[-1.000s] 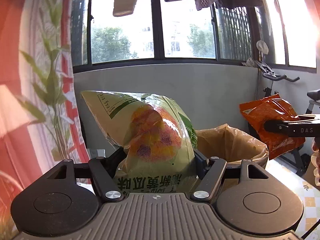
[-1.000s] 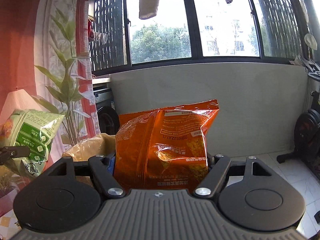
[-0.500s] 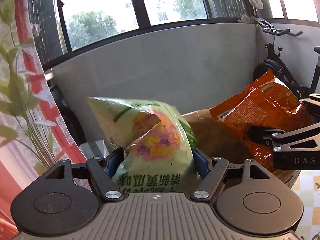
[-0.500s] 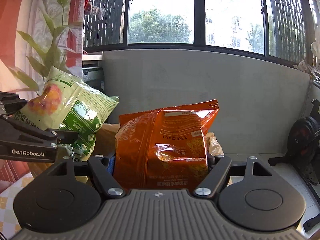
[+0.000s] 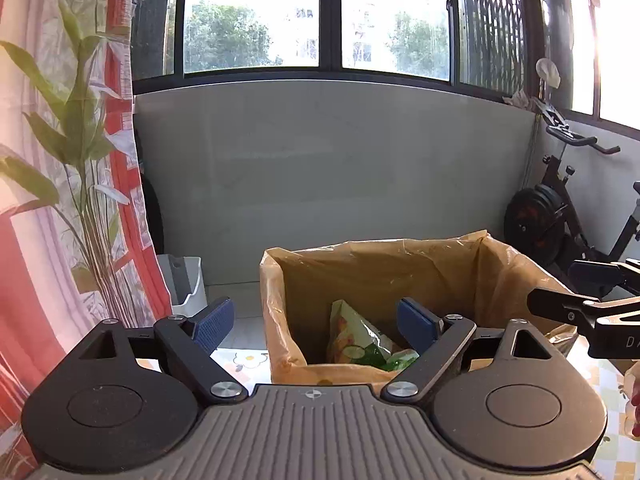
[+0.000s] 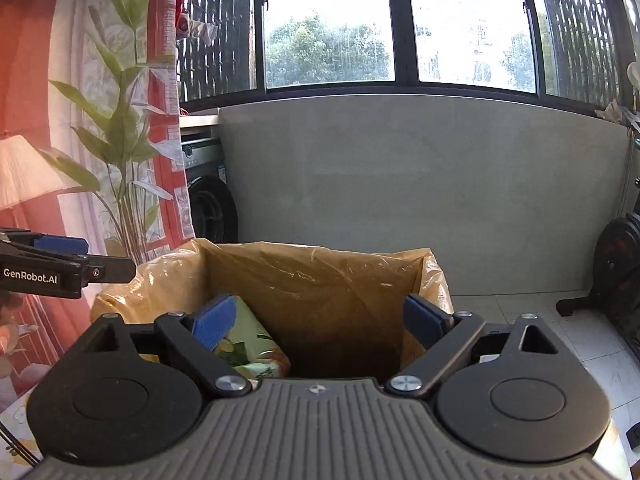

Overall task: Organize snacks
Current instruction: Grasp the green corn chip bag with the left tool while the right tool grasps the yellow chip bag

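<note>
A box lined with a tan plastic bag (image 5: 380, 276) stands in front of both grippers; it also shows in the right wrist view (image 6: 320, 280). The green snack bag (image 5: 360, 340) lies inside it, also seen in the right wrist view (image 6: 248, 344). The orange snack bag is not visible. My left gripper (image 5: 316, 320) is open and empty above the box's near rim. My right gripper (image 6: 320, 320) is open and empty over the box. Each gripper's side shows in the other's view: the right one (image 5: 580, 308) and the left one (image 6: 68, 264).
A red and white curtain with a leaf print (image 5: 60, 200) hangs at the left. A small white bin (image 5: 184, 284) stands on the floor behind. An exercise bike (image 5: 560, 216) stands at the right. A washing machine (image 6: 208, 200) is behind the box. The table has a patterned cloth (image 5: 244, 360).
Both grippers have opened and let go of their bags. The green bag now lies in the lined box. The orange bag is out of sight. Both grippers sit closer over the box.
</note>
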`<action>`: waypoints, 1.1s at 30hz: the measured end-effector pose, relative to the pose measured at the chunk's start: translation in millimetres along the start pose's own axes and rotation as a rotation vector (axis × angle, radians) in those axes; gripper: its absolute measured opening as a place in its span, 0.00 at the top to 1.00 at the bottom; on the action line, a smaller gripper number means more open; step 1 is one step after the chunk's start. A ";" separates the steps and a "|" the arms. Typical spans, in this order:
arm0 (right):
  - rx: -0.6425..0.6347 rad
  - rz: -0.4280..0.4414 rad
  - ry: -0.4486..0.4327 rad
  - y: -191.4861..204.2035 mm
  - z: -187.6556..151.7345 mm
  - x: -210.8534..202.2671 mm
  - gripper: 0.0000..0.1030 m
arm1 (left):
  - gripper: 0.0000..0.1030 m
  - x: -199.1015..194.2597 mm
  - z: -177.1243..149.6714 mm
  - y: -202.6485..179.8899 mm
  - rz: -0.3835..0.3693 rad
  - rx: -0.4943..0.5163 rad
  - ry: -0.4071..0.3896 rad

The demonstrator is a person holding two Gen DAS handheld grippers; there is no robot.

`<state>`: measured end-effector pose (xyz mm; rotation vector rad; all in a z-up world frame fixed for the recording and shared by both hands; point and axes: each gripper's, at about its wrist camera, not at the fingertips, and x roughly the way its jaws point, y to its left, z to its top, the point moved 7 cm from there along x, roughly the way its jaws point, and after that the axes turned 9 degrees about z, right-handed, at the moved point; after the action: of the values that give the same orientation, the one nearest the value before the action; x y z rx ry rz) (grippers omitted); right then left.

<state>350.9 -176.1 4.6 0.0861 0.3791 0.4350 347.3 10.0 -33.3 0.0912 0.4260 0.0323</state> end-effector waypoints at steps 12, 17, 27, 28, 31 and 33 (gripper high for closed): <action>0.027 0.080 -0.005 26.5 -27.1 -70.2 0.10 | 0.12 -70.1 -35.4 8.7 -0.091 -0.047 -0.006; 0.005 0.057 0.036 31.7 -70.8 -81.7 0.10 | 0.11 -73.1 -69.7 -5.4 -0.127 -0.037 0.037; 0.076 0.079 0.186 40.8 -190.4 -87.3 0.08 | 0.11 -63.7 -136.7 -31.2 -0.174 -0.023 0.132; 0.076 0.093 0.201 43.6 -196.7 -85.5 0.08 | 0.11 -63.2 -139.6 -33.1 -0.176 -0.018 0.137; 0.065 0.097 0.222 48.4 -209.7 -80.9 0.08 | 0.11 -62.3 -145.3 -39.0 -0.190 -0.023 0.149; 0.108 0.114 0.233 45.9 -214.8 -76.7 0.08 | 0.11 -61.6 -147.9 -42.9 -0.200 -0.039 0.152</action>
<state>187.7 -167.1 -161.0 0.1636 0.6292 0.5388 230.5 -23.8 -146.2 0.0077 0.5848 -0.1505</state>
